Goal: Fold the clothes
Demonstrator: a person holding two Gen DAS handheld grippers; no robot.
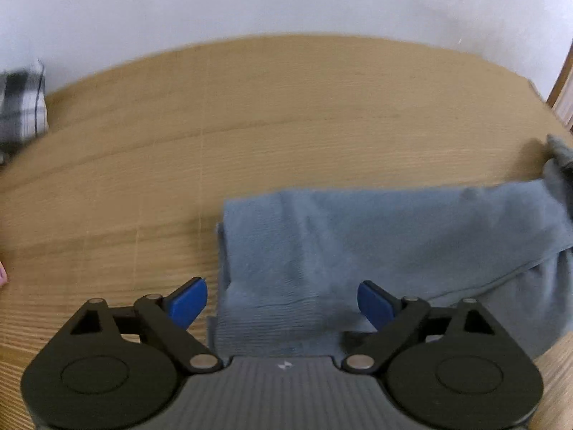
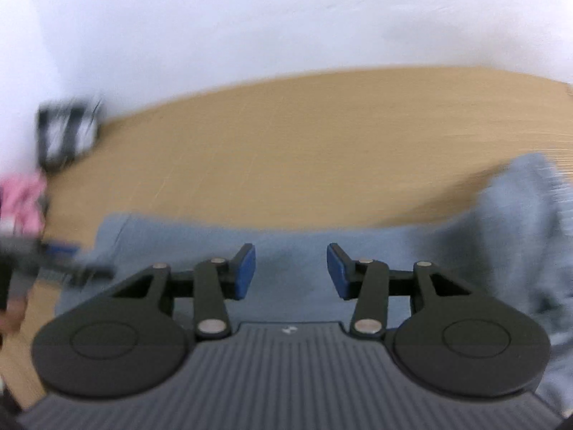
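A blue-grey knitted garment (image 1: 358,236) lies partly folded on the wooden table (image 1: 250,107), its ribbed hem nearest the camera. My left gripper (image 1: 282,299) hovers over that hem with its blue pads (image 1: 188,302) wide apart and nothing pinched between them. In the blurred right wrist view the same garment (image 2: 293,251) stretches across the lower part, bunched up at the right (image 2: 530,215). My right gripper (image 2: 290,272) is above it, jaws partly apart, with no cloth between the blue pads (image 2: 245,272). The other gripper (image 2: 53,261) shows as a dark blur at the left edge.
A black-and-white checked cloth (image 1: 21,104) sits at the table's far left against the white wall, also seen blurred as checked cloth (image 2: 68,132). Something pink (image 2: 21,197) lies near it. A wooden door frame (image 1: 562,86) is at the far right.
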